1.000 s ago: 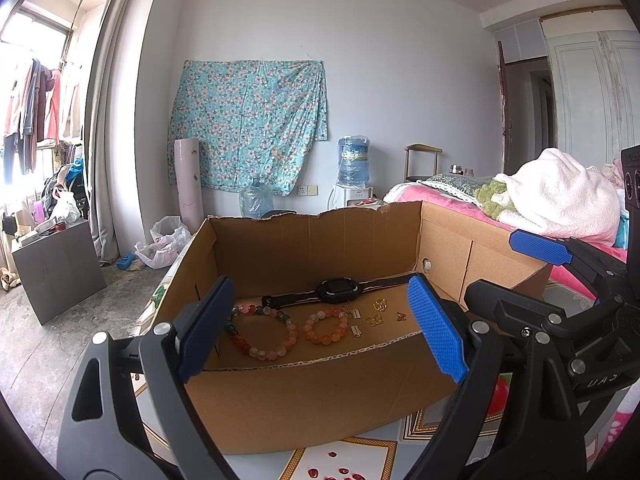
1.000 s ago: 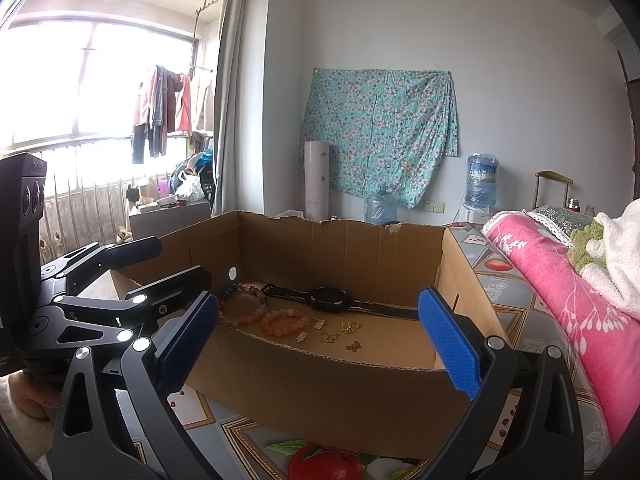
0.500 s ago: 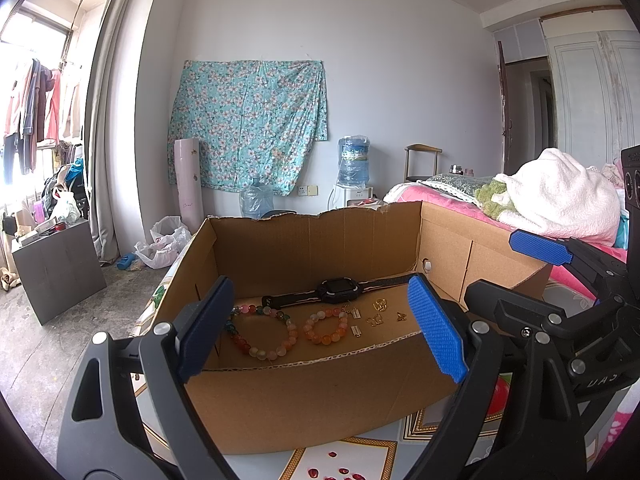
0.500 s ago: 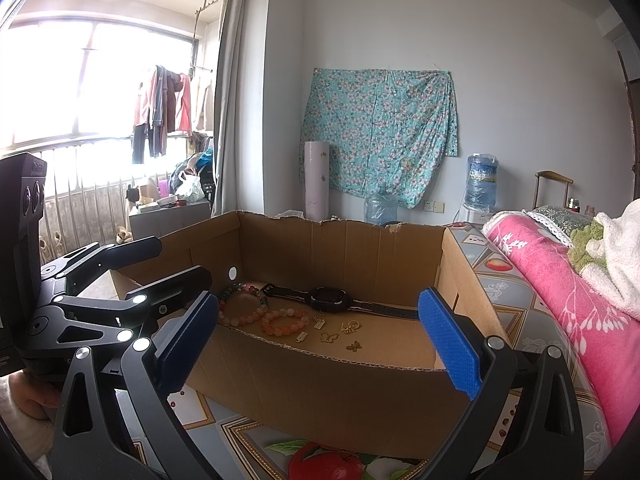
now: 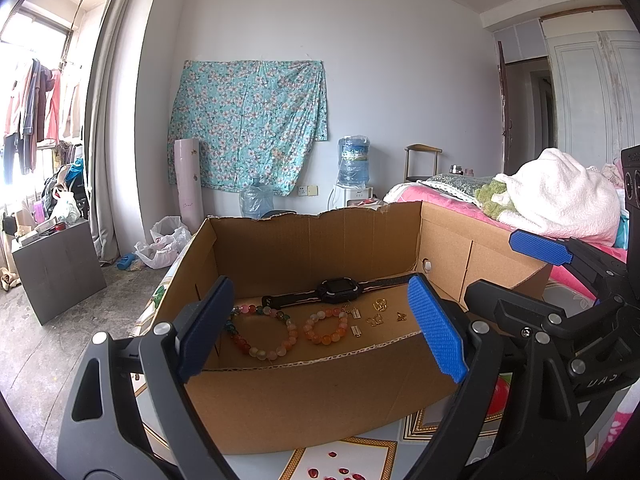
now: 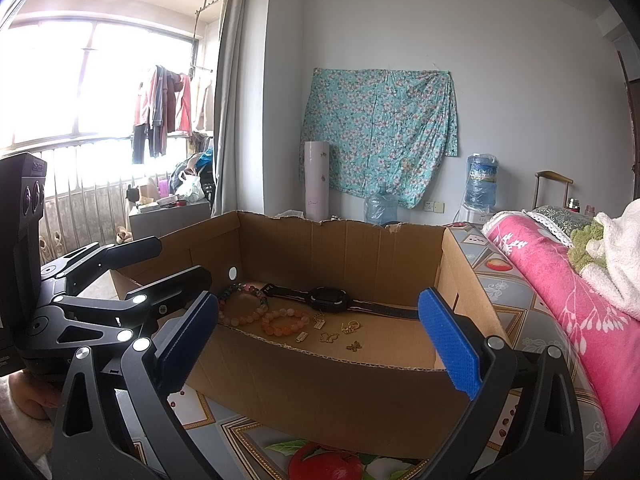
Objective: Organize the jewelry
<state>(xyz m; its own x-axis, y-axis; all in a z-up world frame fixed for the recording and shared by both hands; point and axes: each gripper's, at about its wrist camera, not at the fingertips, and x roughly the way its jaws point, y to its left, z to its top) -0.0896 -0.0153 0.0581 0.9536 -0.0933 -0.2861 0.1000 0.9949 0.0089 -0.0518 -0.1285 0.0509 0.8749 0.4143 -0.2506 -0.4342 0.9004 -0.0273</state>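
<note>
Both grippers are hanging wide open with nothing between the blue pads. The left gripper [image 5: 320,334] and the right gripper [image 6: 320,346] sit side by side in front of the cardboard box [image 5: 320,396], short of its near wall, touching none of the jewelry.

What I'd worry about: that near wall stands between the pads and everything inside, so a straight push forward would, I reckon, shove or tip the box rather than reach anything. Coming in over the lip looks safer. The two grippers are also close together, so reaching for neighbouring pieces at once could knock them into each other. And those little gold charms [image 5: 380,314] lie flat on the cardboard, so wide pads may just skate them around or squeeze down on nothing.

Inside the box, taking its floor as a clock face in the left wrist view:
- black watch [image 5: 340,291] stretched out along the back, around 12 o'clock, strap running from 10 to 2
- big multicolour bead bracelet [image 5: 262,334] at about 8 o'clock
- smaller orange-pink bead bracelet [image 5: 325,326] near the middle, just right of the big one
- gold charms scattered around 3 o'clock, well apart from the big bracelet

In the right wrist view, the two bracelets look like they touch or overlap, so lifting one might drag the other. Can't tell for sure.
</note>
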